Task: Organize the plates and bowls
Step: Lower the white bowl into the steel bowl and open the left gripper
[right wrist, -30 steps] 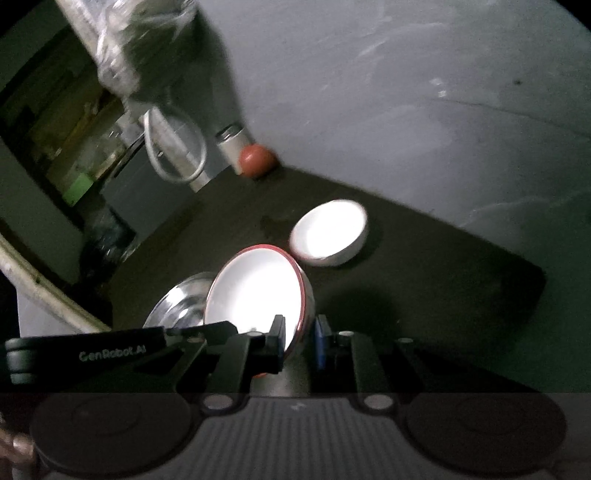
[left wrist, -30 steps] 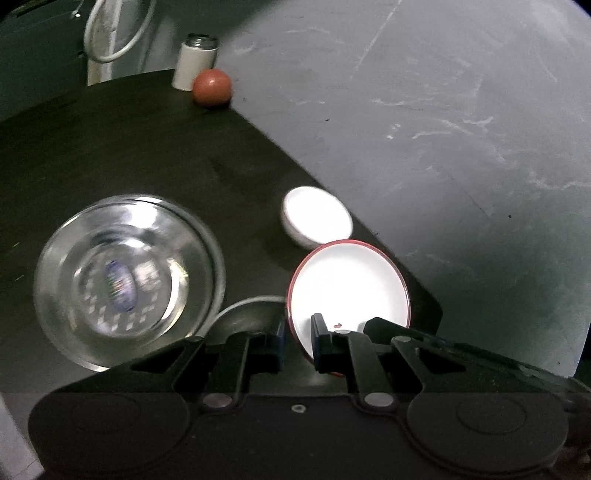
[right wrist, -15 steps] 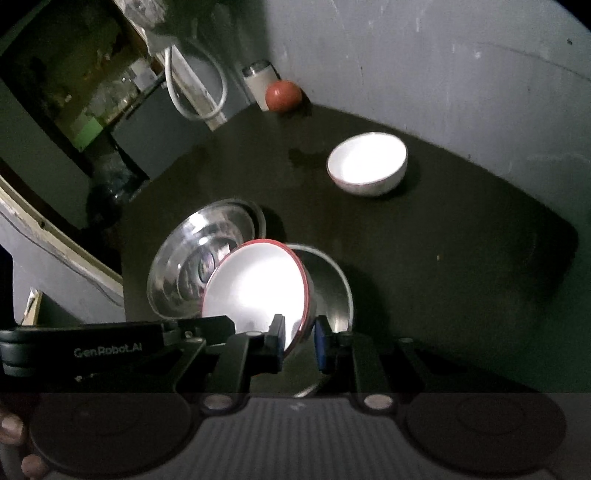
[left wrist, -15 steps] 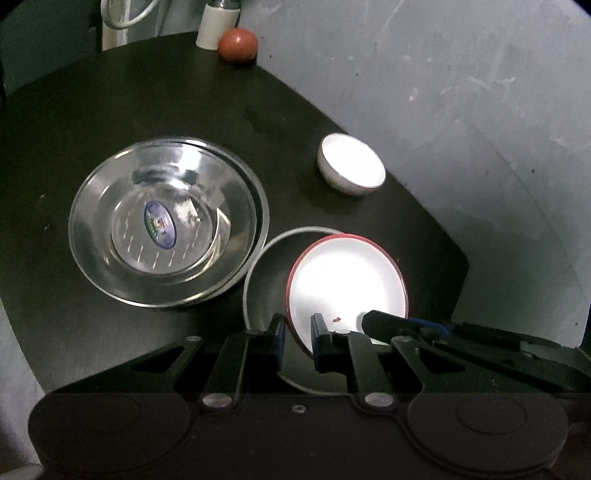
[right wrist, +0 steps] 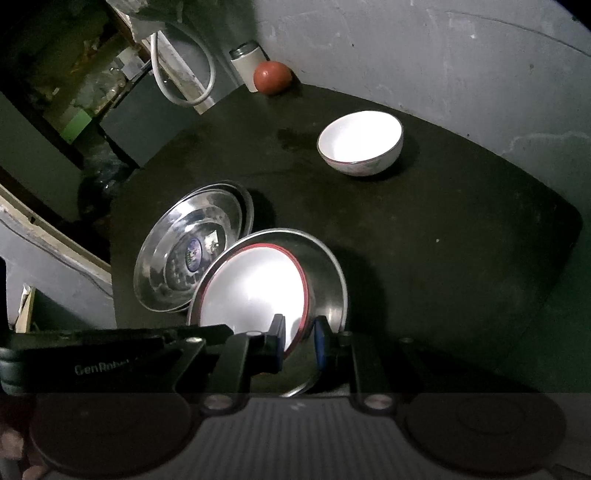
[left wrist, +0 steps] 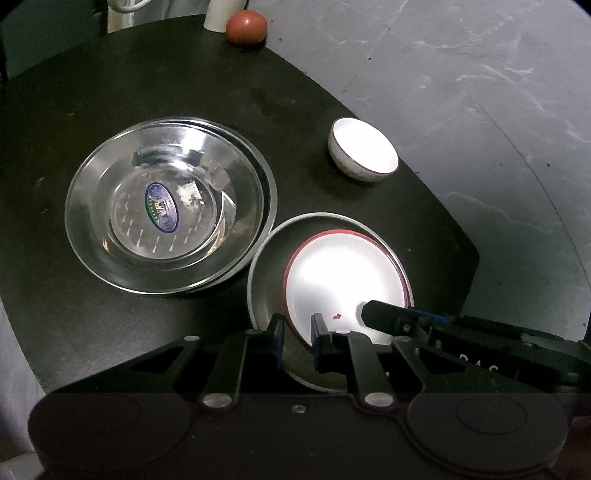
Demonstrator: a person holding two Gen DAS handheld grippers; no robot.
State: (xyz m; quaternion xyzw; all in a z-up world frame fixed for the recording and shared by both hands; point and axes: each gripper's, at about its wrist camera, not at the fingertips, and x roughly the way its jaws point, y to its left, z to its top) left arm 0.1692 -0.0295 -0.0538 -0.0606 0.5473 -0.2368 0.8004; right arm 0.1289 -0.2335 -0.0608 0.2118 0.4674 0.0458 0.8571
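Two claws on one red-rimmed bowl (left wrist: 345, 275) — left claw (left wrist: 297, 326) nearly closed across its near rim, right claw (right wrist: 299, 332) likewise pinched on the rim at the opposite side. Bowl down inside a steel plate (left wrist: 264, 273), tilted a little toward the right-wrist view, so seemingly nested but not yet let go. Just beside the plate, touching or overlapping at the edge, a stack of steel bowls (left wrist: 170, 206) with a blue sticker in the bottom — that part of the sorting apparently done. Farther off on the dark surface (left wrist: 110, 92), well apart from the rest, a small white bowl (left wrist: 364, 155) alone and upright; probably the one piece left to gather. At the far edge, a reddish ball (left wrist: 246, 26) against a pale canister (right wrist: 247, 62), neither part of the job.
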